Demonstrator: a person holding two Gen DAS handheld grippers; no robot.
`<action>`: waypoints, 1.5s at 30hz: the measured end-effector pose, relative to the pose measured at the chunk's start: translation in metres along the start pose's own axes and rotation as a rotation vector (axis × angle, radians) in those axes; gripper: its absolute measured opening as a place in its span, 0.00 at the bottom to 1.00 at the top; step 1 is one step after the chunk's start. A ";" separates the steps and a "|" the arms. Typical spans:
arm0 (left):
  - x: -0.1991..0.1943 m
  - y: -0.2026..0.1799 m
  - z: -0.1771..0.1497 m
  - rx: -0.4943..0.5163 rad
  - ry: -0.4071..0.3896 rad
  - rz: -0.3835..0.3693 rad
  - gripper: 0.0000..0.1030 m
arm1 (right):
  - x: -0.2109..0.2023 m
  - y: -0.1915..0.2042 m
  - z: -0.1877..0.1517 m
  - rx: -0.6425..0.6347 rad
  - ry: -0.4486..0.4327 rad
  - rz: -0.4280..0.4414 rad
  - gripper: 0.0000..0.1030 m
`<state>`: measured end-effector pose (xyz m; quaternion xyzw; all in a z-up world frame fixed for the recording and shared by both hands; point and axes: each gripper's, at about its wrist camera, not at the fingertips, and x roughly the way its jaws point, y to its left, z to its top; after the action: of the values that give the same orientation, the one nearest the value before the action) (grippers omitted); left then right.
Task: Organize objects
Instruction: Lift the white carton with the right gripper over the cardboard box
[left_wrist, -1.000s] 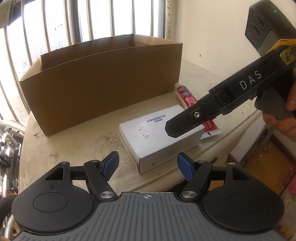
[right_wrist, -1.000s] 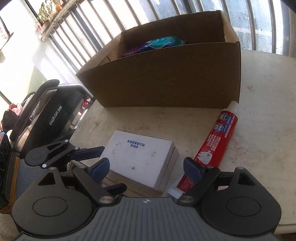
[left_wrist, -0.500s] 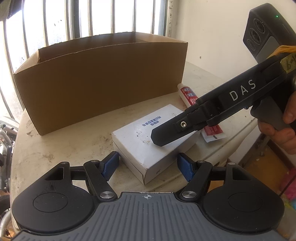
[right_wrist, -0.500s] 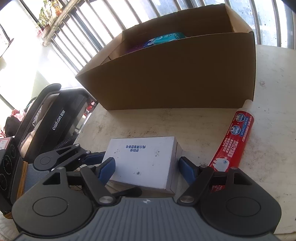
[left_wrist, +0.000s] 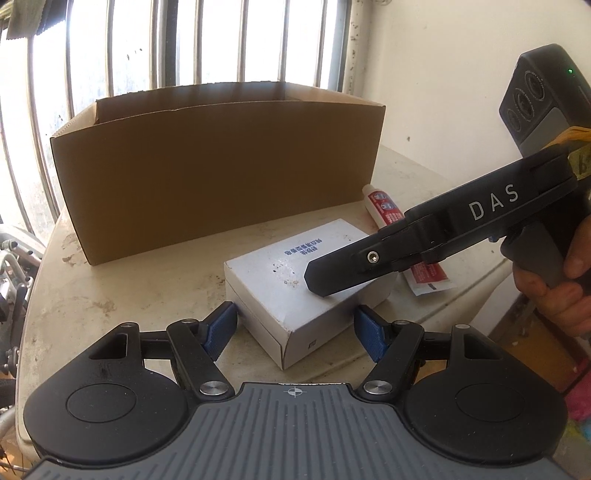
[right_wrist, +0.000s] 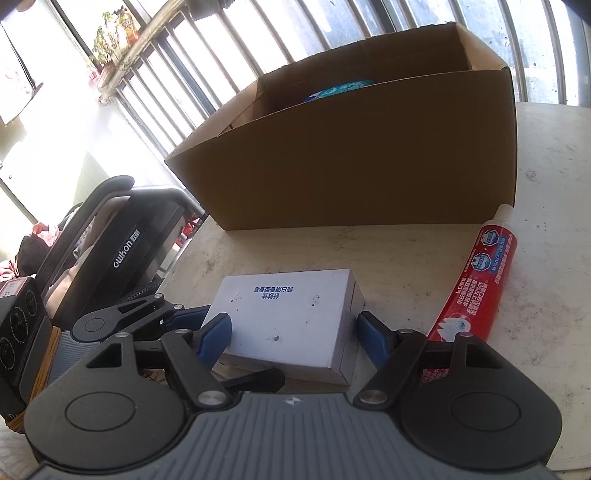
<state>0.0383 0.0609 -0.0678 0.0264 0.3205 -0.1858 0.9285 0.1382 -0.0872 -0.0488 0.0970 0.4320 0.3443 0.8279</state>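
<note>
A white carton (left_wrist: 295, 273) (right_wrist: 288, 314) lies flat on the table in front of a large open cardboard box (left_wrist: 214, 177) (right_wrist: 369, 166). My right gripper (right_wrist: 291, 332) straddles the carton, and its blue pads (right_wrist: 216, 332) rest against both of the carton's short sides. In the left wrist view one black finger (left_wrist: 332, 273) of it lies across the carton. My left gripper (left_wrist: 297, 332) is open, with the carton's near corner between its pads and a gap on each side. A red toothpaste tube (right_wrist: 476, 280) (left_wrist: 384, 210) lies to the right of the carton.
A teal packet (right_wrist: 340, 90) lies inside the cardboard box. The round pale table (left_wrist: 129, 288) ends close behind my grippers. A black machine (right_wrist: 125, 251) stands off its left edge. Window bars (left_wrist: 207, 40) run behind the box. A person's hand (left_wrist: 554, 295) holds the right gripper.
The right gripper's jaws narrowed from well clear of the white carton to touching its sides. Both grippers came slightly closer to the carton.
</note>
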 end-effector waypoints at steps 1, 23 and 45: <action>-0.001 -0.001 0.000 0.003 -0.002 0.002 0.67 | -0.002 0.002 -0.001 -0.010 -0.004 -0.009 0.76; -0.040 -0.031 0.039 0.050 -0.074 0.036 0.67 | -0.046 0.029 0.004 -0.066 -0.113 -0.031 0.76; -0.058 -0.040 0.145 0.153 -0.204 0.070 0.68 | -0.113 0.060 0.096 -0.145 -0.292 -0.102 0.76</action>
<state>0.0670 0.0182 0.0852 0.0894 0.2081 -0.1788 0.9575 0.1400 -0.1038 0.1104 0.0642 0.2855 0.3143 0.9031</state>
